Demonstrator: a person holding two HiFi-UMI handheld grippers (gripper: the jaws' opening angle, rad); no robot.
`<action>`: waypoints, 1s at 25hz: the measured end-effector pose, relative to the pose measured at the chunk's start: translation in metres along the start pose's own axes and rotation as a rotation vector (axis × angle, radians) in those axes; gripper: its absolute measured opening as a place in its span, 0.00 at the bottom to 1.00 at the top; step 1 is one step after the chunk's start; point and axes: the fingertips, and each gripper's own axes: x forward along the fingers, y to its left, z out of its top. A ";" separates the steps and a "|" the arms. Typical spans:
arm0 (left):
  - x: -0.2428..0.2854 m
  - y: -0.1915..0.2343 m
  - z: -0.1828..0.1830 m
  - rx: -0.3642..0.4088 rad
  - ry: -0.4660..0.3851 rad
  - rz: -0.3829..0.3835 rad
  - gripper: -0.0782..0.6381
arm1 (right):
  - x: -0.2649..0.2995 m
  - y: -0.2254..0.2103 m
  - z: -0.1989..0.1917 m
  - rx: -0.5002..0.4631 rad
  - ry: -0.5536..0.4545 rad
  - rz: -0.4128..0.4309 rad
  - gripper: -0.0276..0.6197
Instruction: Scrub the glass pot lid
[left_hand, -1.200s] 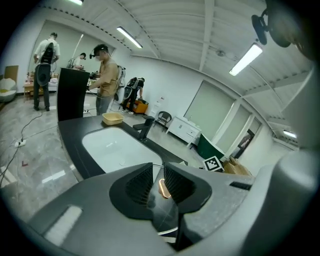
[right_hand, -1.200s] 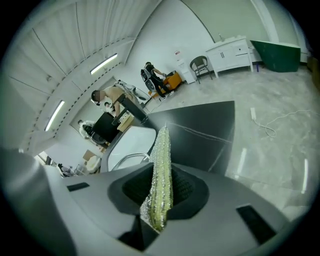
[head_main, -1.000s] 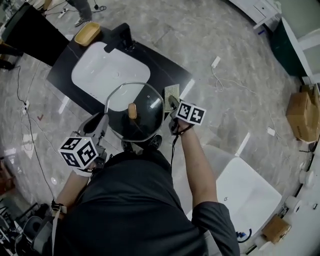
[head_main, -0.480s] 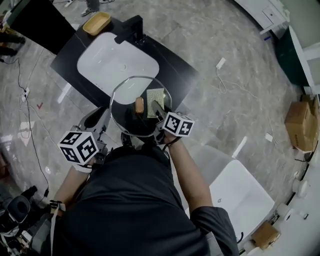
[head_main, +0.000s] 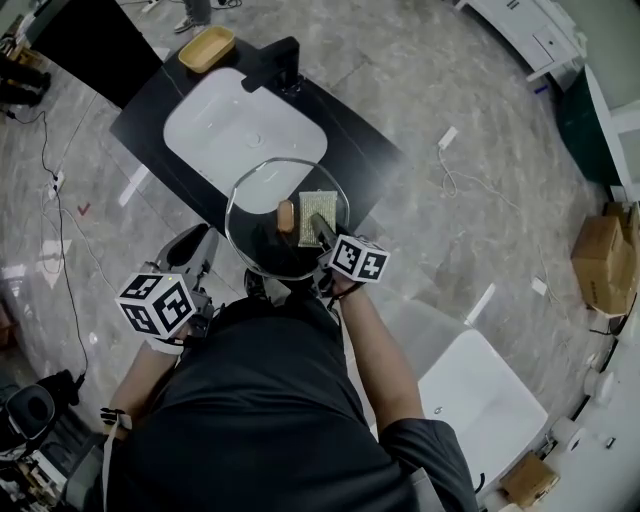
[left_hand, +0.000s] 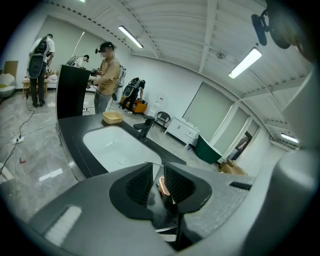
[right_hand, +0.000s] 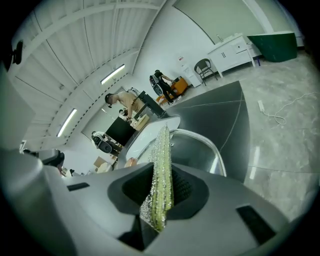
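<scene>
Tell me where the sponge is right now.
In the head view the sponge sits on the glass lid, just right of its knob, clamped in the right tool.

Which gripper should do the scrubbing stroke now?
Right. The right gripper is shut on the sponge, already over the glass lid beside its knob. The left gripper clamps the lid's rim.

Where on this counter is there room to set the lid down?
Bare: counter corner right of the basin, and the basin itself. Crowded: faucet and tray at the back, glass lid and sponge over the near edge.
</scene>
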 end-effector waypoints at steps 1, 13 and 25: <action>0.002 -0.003 0.000 0.006 0.005 -0.006 0.21 | -0.003 -0.005 0.001 0.008 -0.009 -0.008 0.14; 0.024 -0.039 0.002 0.070 0.034 -0.081 0.21 | -0.058 -0.076 0.017 0.051 -0.103 -0.190 0.14; 0.026 -0.049 -0.004 0.073 0.065 -0.116 0.21 | -0.096 -0.011 -0.013 -0.060 -0.176 -0.144 0.14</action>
